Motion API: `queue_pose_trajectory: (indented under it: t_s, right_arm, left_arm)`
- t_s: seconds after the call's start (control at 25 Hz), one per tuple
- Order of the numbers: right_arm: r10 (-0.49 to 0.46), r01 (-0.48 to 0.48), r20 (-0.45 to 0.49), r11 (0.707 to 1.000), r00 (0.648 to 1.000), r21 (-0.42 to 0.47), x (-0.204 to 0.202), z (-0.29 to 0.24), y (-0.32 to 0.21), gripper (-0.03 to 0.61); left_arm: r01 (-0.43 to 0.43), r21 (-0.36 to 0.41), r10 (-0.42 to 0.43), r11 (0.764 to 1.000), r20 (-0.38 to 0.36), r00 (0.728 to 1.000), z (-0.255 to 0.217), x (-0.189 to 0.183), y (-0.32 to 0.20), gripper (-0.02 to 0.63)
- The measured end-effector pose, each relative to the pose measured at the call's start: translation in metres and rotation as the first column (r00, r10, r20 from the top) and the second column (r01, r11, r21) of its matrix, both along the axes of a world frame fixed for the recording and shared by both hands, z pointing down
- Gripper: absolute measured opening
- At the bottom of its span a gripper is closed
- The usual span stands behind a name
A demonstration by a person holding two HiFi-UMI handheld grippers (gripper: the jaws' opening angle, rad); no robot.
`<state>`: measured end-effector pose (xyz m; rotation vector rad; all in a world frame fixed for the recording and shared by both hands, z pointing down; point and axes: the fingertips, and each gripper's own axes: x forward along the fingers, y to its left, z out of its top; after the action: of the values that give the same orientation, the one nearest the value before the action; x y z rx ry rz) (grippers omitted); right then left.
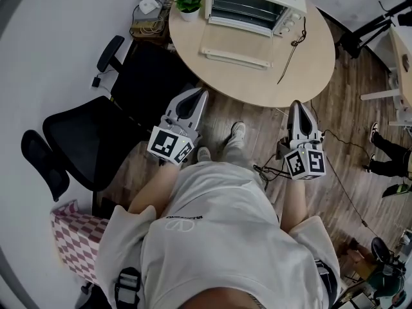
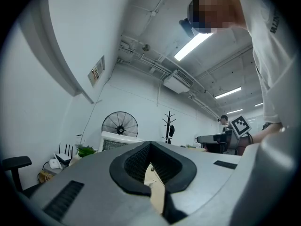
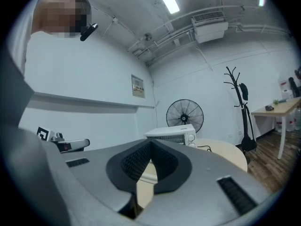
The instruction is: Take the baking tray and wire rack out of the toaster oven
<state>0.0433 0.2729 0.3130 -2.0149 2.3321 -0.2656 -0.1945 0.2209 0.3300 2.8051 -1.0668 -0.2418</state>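
Observation:
A white toaster oven (image 1: 254,5) stands at the far side of the round wooden table (image 1: 309,76), its glass door (image 1: 237,50) folded down flat toward me. Bars of a wire rack (image 1: 248,5) show faintly inside; I cannot make out a baking tray. Both grippers hang short of the table's near edge, above the floor. My left gripper (image 1: 202,93) is shut and empty, and so is my right gripper (image 1: 297,103). The oven (image 2: 117,140) peeks over the closed left gripper (image 2: 150,146) in the left gripper view. It also shows as the oven (image 3: 171,134) beyond the shut right gripper (image 3: 151,143).
A potted plant (image 1: 189,2) sits left of the oven and a dark cable (image 1: 293,50) trails across the table on its right. A black office chair (image 1: 84,140) stands to my left. Another person's legs (image 1: 386,153) are at the right. A fan (image 2: 120,125) stands behind the table.

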Motion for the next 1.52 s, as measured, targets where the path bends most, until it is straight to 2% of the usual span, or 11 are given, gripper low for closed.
queue_pose_trajectory:
  t_s: [0.2, 0.44, 0.92, 1.2, 1.44, 1.52]
  right_arm:
    - [-0.04, 0.04, 0.012, 0.999, 0.999, -0.007, 0.015, 0.007, -0.032, -0.005]
    - [-0.07, 0.071, 0.051, 0.997, 0.996, -0.02, 0.05, 0.017, -0.076, -0.005]
    - [-0.21, 0.214, 0.095, 0.976, 0.973, -0.037, 0.1, 0.034, -0.163, -0.005]
    - [-0.323, 0.331, 0.13, 0.942, 0.938, -0.047, 0.104, 0.044, -0.203, -0.005]
    - [-0.382, 0.397, 0.215, 0.917, 0.899, -0.033, 0.087, 0.051, -0.235, -0.005]
    - [-0.393, 0.413, 0.24, 0.91, 0.888, -0.036, 0.079, 0.054, -0.25, -0.004]
  left_arm:
    - [0.018, -0.019, -0.018, 1.0, 0.012, 1.0, 0.006, 0.022, -0.028, 0.0]
    - [0.034, -0.037, -0.033, 0.999, 0.028, 0.999, 0.008, 0.065, -0.063, 0.0]
    - [0.103, -0.042, -0.101, 0.994, 0.056, 0.993, 0.013, 0.142, -0.135, 0.0]
    - [0.152, -0.072, -0.151, 0.986, 0.023, 0.988, 0.017, 0.173, -0.168, 0.0]
    - [0.117, -0.09, -0.115, 0.989, 0.027, 0.993, 0.026, 0.192, -0.189, 0.0]
    - [0.108, -0.124, -0.109, 0.986, 0.005, 0.994, 0.034, 0.194, -0.202, 0.002]
